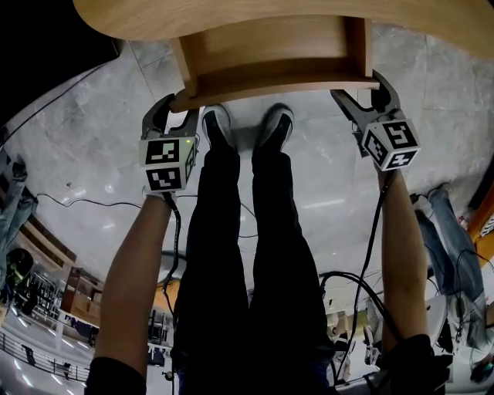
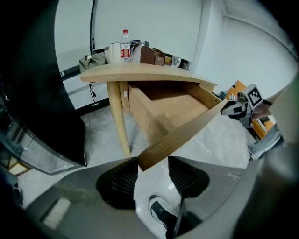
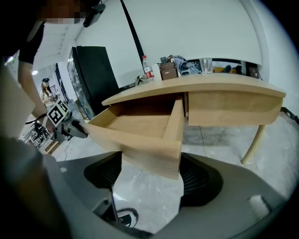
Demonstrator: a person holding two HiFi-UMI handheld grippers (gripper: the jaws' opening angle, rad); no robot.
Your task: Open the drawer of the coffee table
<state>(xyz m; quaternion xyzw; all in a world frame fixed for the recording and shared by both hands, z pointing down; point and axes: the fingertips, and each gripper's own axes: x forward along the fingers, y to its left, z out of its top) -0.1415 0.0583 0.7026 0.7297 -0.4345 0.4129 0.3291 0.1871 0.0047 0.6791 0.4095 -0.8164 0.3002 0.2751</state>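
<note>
The wooden coffee table (image 1: 231, 15) has its left drawer (image 1: 270, 54) pulled out toward me, and the drawer shows empty inside. My left gripper (image 1: 176, 112) holds the left end of the drawer front; in the left gripper view the board's corner (image 2: 154, 156) sits between both pads. My right gripper (image 1: 367, 92) holds the right end. In the right gripper view the front corner (image 3: 152, 154) fills the gap between the pads. From the left gripper view, the right gripper (image 2: 240, 108) shows at the far end of the board.
A second drawer (image 3: 229, 107) beside it is closed. A bottle (image 3: 147, 69), boxes and a glass stand on the table top. Slanted table legs (image 2: 119, 116) reach the marble floor. My shoes (image 1: 247, 127) are just below the drawer front. Cables (image 1: 77, 202) lie on the floor.
</note>
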